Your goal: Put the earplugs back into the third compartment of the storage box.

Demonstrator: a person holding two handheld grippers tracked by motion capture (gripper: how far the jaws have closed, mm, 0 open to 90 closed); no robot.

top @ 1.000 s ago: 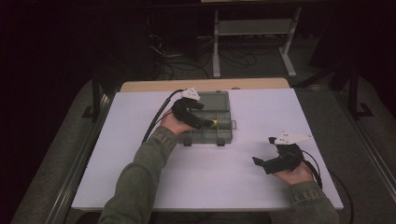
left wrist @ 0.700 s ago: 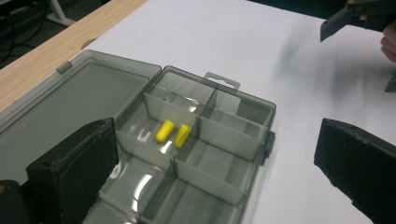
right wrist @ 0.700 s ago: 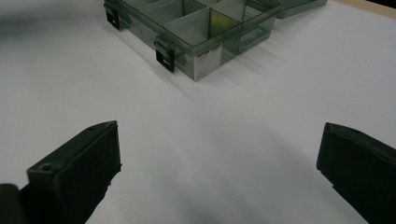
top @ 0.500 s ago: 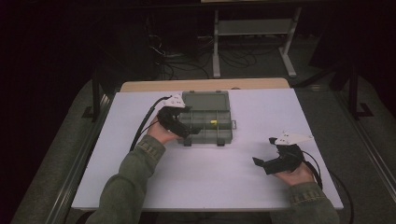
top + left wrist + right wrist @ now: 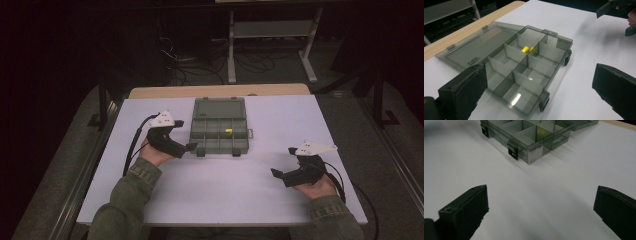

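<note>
Left gripper [image 5: 189, 146] pulled back left off the open box [image 5: 220, 125], jaws just opened wide, empty; yellow piece [image 5: 228, 131] sat inside. Right gripper [image 5: 275, 173] wide, idle.

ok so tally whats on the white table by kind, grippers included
Grey compartment box, lid open: 1
Small yellow piece in one compartment: 1
Hand-held grippers, both open with nothing between the jaws: 2 (left gripper, right gripper)
Total: 4
</note>
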